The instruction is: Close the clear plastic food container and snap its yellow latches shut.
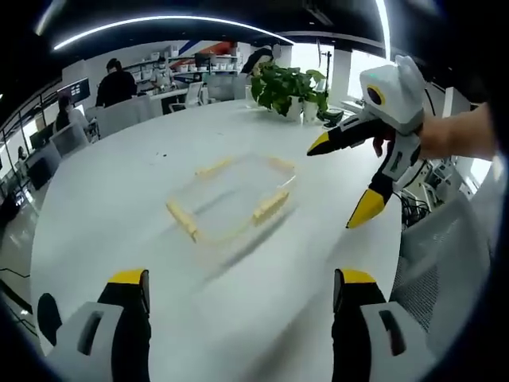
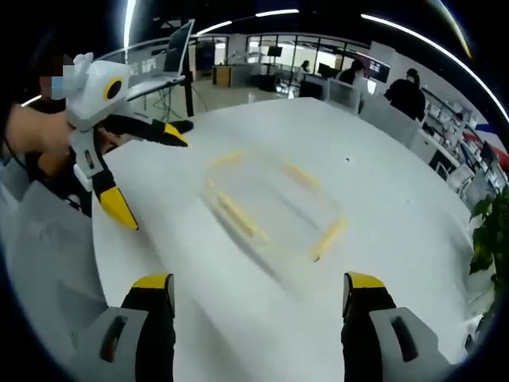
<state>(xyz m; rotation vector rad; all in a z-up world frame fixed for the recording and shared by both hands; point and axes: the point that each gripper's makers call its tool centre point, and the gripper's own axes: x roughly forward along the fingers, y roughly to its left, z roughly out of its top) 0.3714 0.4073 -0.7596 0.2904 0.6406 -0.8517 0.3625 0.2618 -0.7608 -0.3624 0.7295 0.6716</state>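
Both grippers, left (image 1: 242, 290) and right (image 2: 258, 294), hovered with fingers spread, empty, above the white worktop (image 1: 119, 191). Ahead lay the clear container (image 1: 231, 199); pressing each yellow latch (image 1: 270, 205) squarely should work best.

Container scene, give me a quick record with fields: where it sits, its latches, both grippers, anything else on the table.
container: clear plastic food container on the white table, blurred
latches: yellow latches on its sides; snapped or not, cannot tell
left gripper: open, above the table, apart from container
right gripper: open, apart from container
other: potted plant at table's far edge
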